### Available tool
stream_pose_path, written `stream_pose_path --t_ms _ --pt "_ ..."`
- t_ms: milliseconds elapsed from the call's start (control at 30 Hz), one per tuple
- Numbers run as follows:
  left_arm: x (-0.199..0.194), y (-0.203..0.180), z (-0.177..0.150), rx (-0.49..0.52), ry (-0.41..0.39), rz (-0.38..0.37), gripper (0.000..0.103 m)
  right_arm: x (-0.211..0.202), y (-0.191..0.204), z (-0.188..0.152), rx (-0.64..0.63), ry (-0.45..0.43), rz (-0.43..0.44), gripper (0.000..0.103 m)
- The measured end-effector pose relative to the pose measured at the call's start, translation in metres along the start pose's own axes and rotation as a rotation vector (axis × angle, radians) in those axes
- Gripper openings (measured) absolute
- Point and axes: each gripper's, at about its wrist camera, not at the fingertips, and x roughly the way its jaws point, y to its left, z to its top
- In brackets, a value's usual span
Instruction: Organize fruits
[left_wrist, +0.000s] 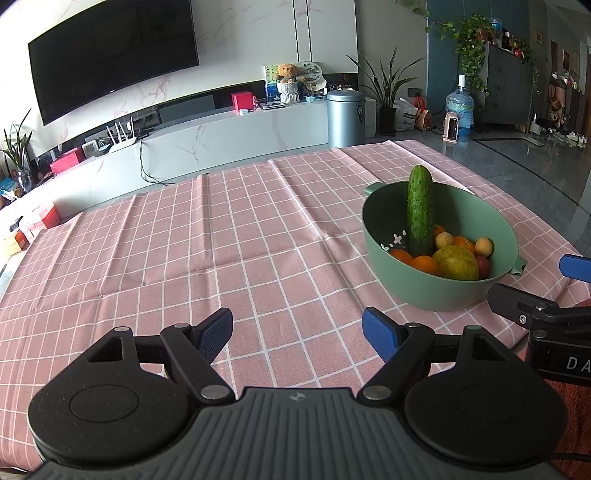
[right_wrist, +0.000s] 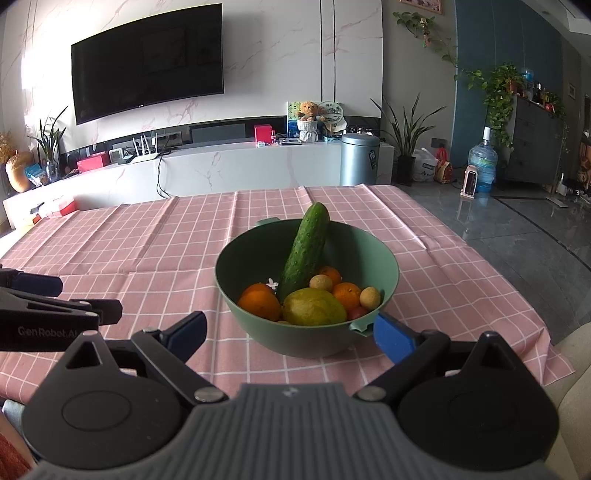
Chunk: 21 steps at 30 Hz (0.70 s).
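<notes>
All the fruit (right_wrist: 314, 306) sits in the bowl (right_wrist: 384, 273) near the table's (right_wrist: 147, 251) right edge, cucumber (right_wrist: 304, 254) leaning upright; left gripper (left_wrist: 297, 332) and right gripper (right_wrist: 290, 332) are both released and empty, fitting either gathered fruit or fruit awaiting laying out

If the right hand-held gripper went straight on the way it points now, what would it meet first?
Most likely the green bowl: the open right hand-held gripper points at its near wall, with nothing between the fingers but tablecloth. The cucumber and fruit sit inside, behind that wall. Exact depth is unclear.
</notes>
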Motion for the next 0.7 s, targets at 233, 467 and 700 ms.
stream_pose_path --t_ms 233,467,700 --pt "-0.0016 0.0011 0.0017 -0.007 0.004 -0.004 0.093 -0.0004 0.0002 0.0002 0.000 0.000 0.000 0.093" --pt "-0.0048 0.0014 0.0029 -0.006 0.001 0.002 0.093 -0.0007 0.0003 0.0002 0.000 0.000 0.000 0.093" --pt "-0.0065 -0.0003 0.0015 -0.007 -0.009 -0.006 0.092 -0.0008 0.0003 0.0006 0.000 0.001 0.000 0.093"
